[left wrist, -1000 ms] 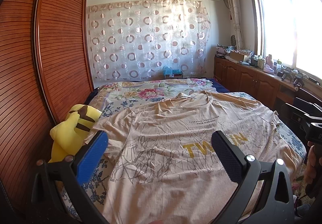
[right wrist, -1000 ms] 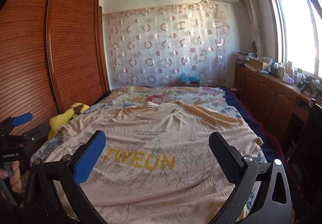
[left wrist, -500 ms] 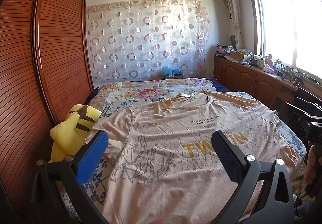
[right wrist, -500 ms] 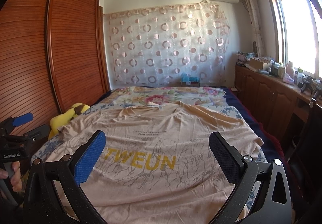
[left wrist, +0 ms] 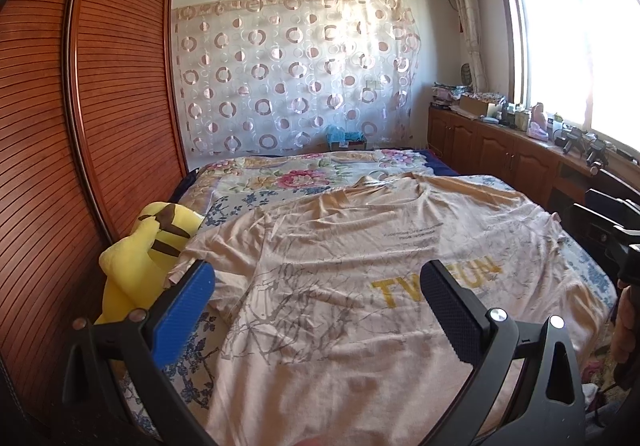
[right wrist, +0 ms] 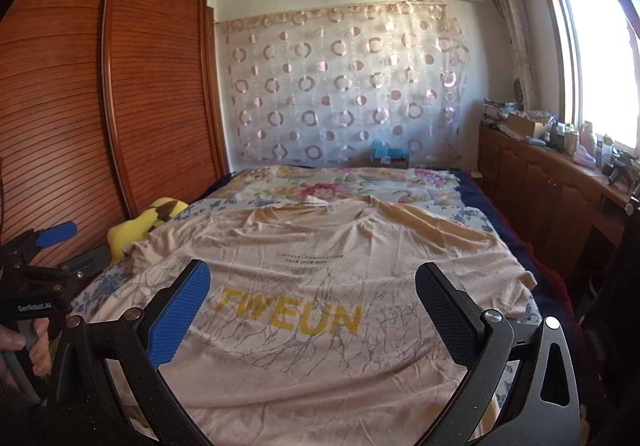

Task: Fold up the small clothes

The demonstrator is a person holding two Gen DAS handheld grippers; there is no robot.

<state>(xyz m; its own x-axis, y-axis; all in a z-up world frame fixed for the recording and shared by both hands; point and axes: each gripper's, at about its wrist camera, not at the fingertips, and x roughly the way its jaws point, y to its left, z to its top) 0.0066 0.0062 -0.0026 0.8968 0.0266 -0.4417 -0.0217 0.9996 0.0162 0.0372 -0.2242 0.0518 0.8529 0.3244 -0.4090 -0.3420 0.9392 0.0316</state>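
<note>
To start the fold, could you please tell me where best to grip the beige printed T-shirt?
Grip the beige printed T-shirt at its near hem corners, coming from the bed's foot: it lies flat, print up, collar far, hem nearest both open grippers.

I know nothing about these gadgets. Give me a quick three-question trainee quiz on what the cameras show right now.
1. True or false: the beige T-shirt is already folded in half on the bed.
2. Which toy sits at the T-shirt's left edge, by the wardrobe? A) a teddy bear B) a yellow plush toy C) a doll
3. Fill in: the left gripper and the right gripper both have their jaws ____, holding nothing.

Key
1. False: it lies spread flat, print side up, collar towards the far end.
2. B, the yellow plush toy.
3. open
</note>
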